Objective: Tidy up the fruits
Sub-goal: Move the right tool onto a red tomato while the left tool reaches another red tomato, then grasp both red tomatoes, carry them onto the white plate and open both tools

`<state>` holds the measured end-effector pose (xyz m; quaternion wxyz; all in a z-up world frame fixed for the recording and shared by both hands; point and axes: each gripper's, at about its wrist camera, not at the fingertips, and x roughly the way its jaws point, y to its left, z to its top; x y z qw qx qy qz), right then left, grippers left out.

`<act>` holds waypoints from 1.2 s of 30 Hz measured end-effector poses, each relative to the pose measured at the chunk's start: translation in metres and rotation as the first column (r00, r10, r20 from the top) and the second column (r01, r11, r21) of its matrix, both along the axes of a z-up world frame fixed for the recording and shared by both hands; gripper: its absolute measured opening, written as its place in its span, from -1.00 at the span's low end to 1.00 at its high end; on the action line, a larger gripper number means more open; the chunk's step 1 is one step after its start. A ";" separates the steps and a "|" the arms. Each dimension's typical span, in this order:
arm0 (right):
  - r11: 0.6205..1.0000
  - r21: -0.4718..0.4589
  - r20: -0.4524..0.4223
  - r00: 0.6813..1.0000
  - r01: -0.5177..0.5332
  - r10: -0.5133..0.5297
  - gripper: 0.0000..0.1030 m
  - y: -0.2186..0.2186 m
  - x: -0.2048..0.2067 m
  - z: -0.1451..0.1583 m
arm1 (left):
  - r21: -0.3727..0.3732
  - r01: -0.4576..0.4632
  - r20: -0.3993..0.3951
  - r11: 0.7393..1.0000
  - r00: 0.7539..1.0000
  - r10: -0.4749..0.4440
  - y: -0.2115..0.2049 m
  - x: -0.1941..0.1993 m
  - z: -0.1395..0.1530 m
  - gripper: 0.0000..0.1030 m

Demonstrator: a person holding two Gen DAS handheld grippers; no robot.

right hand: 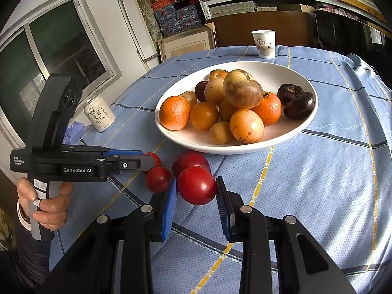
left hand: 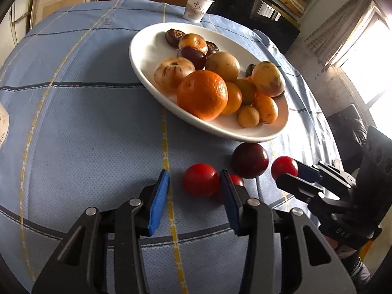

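A red fruit [right hand: 196,185] is clamped between the blue pads of the right gripper [right hand: 196,191], just off the cloth near the plate [right hand: 289,73]. The left gripper [left hand: 193,191] is part closed with nothing pressed between its pads; a red fruit [left hand: 200,179] sits beyond its tips, another is half hidden behind its right pad, and which one is aimed at cannot be told. A dark plum [left hand: 250,160] lies just beside the plate rim. Most of the sorting seems done: oranges, yellow fruit and dark ones are piled on the plate, while four fruits by the near rim are left on the surface. Both grippers are angled down toward this cluster, side by side; the left one's handle is gripped by a hand [right hand: 46,203].
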<state>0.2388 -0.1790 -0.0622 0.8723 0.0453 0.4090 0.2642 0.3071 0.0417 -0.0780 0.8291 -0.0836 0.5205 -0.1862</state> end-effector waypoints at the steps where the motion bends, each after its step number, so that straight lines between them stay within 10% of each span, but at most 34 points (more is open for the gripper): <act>1: 1.000 -0.001 0.000 1.000 -0.001 0.001 -0.38 0.000 0.000 0.000 | -0.002 -0.001 -0.002 1.000 1.000 0.001 -0.001 0.000 0.000 -0.18; 31: 1.000 -0.012 -0.001 1.000 0.012 -0.012 -0.38 -0.002 0.002 -0.004 | -0.255 -0.142 -0.125 0.957 0.986 0.113 0.015 0.009 -0.020 -0.40; 36: 1.000 -0.006 0.007 1.000 0.018 -0.018 -0.38 -0.002 0.002 -0.002 | -0.195 -0.150 -0.068 0.969 0.988 0.139 0.009 0.003 -0.012 -0.41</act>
